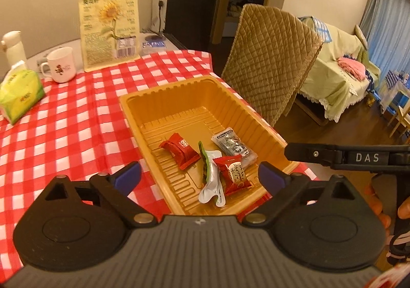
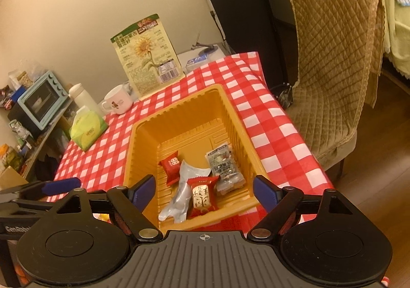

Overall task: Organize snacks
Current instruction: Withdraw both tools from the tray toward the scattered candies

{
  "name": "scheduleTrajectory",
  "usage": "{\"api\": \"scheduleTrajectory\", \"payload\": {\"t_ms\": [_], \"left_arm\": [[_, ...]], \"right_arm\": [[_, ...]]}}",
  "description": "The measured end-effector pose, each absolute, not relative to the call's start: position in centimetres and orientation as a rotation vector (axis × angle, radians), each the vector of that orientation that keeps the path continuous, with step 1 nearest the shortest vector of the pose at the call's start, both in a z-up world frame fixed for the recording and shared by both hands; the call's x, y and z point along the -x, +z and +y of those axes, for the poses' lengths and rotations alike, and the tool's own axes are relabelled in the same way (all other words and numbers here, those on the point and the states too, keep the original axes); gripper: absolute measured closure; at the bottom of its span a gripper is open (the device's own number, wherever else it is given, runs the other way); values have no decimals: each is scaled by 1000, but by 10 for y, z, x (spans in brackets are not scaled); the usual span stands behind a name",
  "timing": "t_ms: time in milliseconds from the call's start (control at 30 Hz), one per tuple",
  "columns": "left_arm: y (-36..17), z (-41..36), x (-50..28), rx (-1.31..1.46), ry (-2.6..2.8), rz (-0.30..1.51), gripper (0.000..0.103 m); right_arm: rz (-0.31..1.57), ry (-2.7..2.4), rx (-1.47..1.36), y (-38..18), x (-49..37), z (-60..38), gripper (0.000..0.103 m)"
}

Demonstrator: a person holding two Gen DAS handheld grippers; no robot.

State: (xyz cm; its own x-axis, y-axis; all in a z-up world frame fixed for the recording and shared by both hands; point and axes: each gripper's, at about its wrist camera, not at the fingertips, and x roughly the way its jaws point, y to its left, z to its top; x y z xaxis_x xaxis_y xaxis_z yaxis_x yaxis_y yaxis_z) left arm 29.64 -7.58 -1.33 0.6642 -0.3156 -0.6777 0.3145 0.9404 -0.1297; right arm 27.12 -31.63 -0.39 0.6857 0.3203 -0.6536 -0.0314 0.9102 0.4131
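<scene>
An orange plastic tray stands on the red-checked tablecloth. Several snack packets lie inside it: a red packet, a silver-green wrapper, a red and gold candy and a clear grey packet. My left gripper hangs over the tray's near end, jaws wide open, nothing between them. My right gripper is also open and empty above the same end. The right gripper shows from the side in the left wrist view.
A sunflower-seed bag, a white mug, a tissue pack and a white bottle stand at the table's far side. A quilted chair sits beside the table's right edge.
</scene>
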Motion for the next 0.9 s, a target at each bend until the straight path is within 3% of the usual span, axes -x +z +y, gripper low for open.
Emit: {"api": "scheduleTrajectory", "payload": {"t_ms": [333,900], "left_arm": [[13,-48,-236,23,-226,688,1],[21,0,-118,99,-36,722,1]], "right_arm": [[748,276,-265,20,-230,-297,12],[769,454,-229,23,-169,-271,11]]}}
